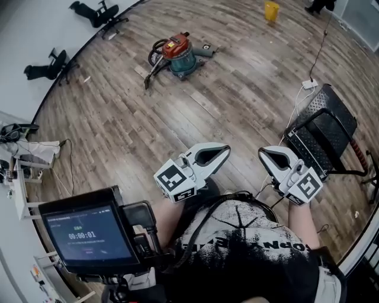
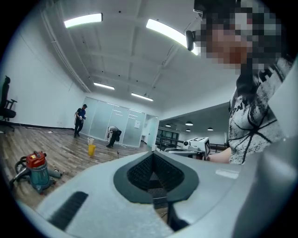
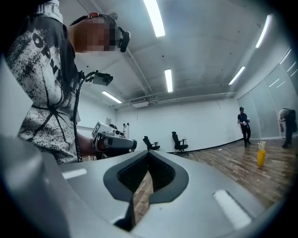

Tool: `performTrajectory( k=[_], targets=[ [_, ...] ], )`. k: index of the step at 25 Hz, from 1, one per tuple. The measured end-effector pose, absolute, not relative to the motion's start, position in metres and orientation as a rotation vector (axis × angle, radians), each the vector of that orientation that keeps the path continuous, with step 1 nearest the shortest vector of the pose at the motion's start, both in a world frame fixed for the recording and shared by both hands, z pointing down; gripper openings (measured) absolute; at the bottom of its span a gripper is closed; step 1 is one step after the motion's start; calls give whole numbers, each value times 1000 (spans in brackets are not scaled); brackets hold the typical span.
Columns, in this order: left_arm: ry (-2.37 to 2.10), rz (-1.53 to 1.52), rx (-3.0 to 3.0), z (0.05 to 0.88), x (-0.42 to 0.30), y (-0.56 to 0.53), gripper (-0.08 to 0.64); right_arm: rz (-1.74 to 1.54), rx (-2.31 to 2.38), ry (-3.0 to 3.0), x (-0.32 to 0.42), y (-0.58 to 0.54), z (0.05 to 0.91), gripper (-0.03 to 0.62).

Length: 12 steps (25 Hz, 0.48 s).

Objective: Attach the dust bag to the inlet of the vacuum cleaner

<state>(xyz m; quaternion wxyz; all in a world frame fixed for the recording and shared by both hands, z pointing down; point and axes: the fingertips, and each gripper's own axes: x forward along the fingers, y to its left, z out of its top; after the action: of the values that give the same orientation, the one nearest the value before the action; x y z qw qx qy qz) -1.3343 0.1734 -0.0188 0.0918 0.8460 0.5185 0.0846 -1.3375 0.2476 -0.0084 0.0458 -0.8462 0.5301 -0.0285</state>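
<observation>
The vacuum cleaner [image 1: 177, 54], a teal drum with a red top and a dark hose, stands on the wood floor far ahead; it also shows at lower left in the left gripper view [image 2: 35, 171]. I cannot make out a dust bag; a small grey piece [image 1: 205, 50] lies beside the drum. My left gripper [image 1: 225, 149] and right gripper [image 1: 264, 153] are held level near my chest, far from the vacuum. Both are shut with nothing between the jaws, as each gripper's own view shows for the left gripper [image 2: 152, 153] and the right gripper [image 3: 149, 152].
A black perforated chair [image 1: 323, 133] stands close on the right, with a cable and power strip [image 1: 309, 84] behind it. A tablet screen [image 1: 86, 234] sits at lower left. Two office chairs [image 1: 98, 12] lie tipped over by the wall. Beyond are a yellow bucket [image 1: 271, 10] and two people [image 2: 80, 120].
</observation>
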Motion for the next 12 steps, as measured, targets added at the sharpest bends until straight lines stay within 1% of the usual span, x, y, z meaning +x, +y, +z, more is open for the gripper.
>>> performTrajectory(
  k=[7,9,12],
  targets=[
    [1645,322,2520,-1,-1344,179,2,-112,-2583,1576,-1342,245,8,3],
    [1655,334,2515,7,-1319,179,2,-118,-2582,1570,-1316,243,15,3],
    [1661,372,2493,23,-1254,174,2,-112,-2571,1554,-1250,237,22,3]
  ],
)
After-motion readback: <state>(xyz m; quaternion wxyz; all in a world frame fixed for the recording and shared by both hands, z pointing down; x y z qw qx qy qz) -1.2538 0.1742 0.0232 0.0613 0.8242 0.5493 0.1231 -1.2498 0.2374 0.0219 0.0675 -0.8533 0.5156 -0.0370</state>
